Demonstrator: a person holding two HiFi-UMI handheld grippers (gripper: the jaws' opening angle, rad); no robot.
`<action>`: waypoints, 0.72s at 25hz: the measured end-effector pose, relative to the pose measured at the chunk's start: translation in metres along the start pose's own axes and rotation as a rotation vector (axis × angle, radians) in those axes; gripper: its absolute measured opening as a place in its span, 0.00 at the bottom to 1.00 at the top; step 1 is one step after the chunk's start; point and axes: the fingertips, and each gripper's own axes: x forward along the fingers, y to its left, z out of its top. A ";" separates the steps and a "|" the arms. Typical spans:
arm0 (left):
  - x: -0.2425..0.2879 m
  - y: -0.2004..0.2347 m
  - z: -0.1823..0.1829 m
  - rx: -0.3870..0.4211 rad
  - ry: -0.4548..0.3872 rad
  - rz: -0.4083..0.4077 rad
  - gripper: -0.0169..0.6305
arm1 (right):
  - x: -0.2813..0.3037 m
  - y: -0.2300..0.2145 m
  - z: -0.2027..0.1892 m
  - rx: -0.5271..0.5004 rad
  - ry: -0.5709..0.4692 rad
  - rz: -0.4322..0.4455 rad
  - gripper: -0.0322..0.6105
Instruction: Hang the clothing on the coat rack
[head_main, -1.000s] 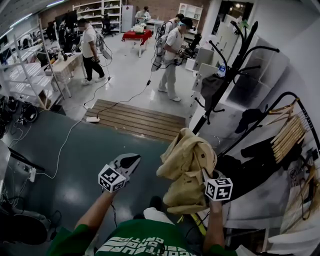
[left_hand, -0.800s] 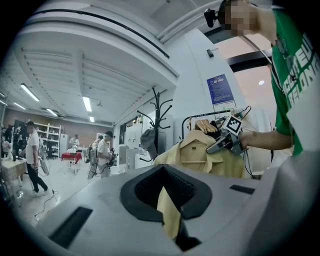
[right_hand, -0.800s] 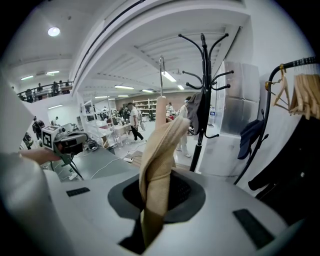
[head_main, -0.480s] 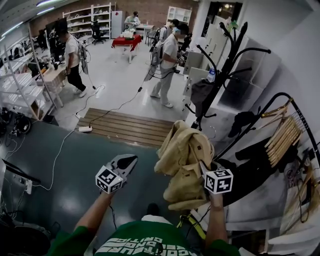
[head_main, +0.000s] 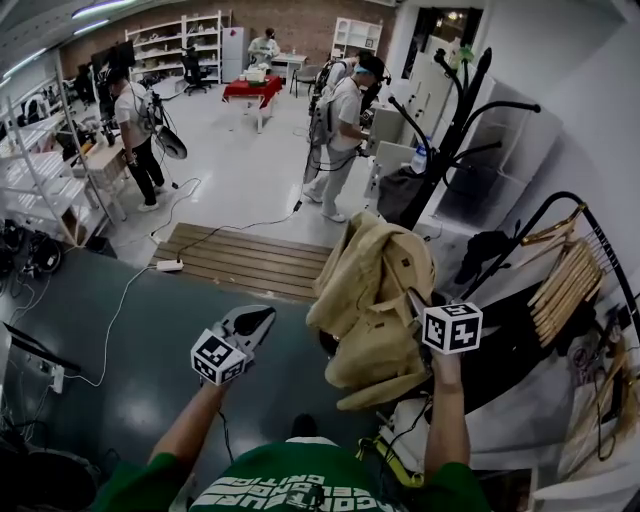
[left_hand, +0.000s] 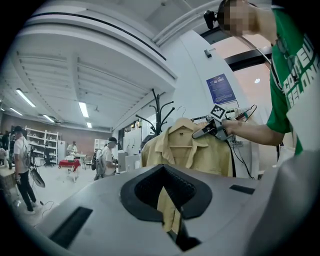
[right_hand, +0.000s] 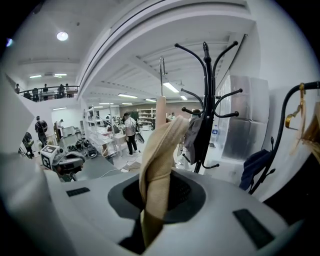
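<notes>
A tan shirt (head_main: 370, 300) hangs on a wooden hanger whose metal hook (right_hand: 161, 70) points up. My right gripper (head_main: 418, 302) is shut on the shirt's fabric near the hanger, and cloth fills its jaws (right_hand: 155, 200). The black coat rack (head_main: 450, 130) stands beyond the shirt, upright with curved hooks (right_hand: 206, 60), and a dark grey garment (head_main: 405, 190) hangs on it. My left gripper (head_main: 248, 328) is held to the left of the shirt, apart from it. Its jaws stand slightly apart with nothing in them, and the shirt (left_hand: 200, 150) shows through the gap.
A black garment rail with wooden hangers (head_main: 570, 275) and dark clothes (head_main: 500, 340) is at the right. A wooden platform (head_main: 250, 255) and a floor cable (head_main: 120, 290) lie ahead. People stand further off (head_main: 340, 120), (head_main: 135, 125), and shelving (head_main: 40, 170) lines the left.
My right gripper has lifted the shirt higher and nearer the coat rack. The left gripper has hardly moved. The people in the background have shifted.
</notes>
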 end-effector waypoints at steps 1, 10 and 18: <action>0.002 0.001 0.000 0.000 -0.001 0.003 0.03 | 0.003 -0.004 0.007 -0.003 -0.002 0.003 0.12; 0.023 0.013 0.005 0.006 -0.006 0.035 0.03 | 0.039 -0.036 0.046 -0.002 -0.009 0.019 0.12; 0.041 0.022 0.005 0.008 -0.007 0.068 0.03 | 0.071 -0.062 0.055 0.003 0.009 0.020 0.12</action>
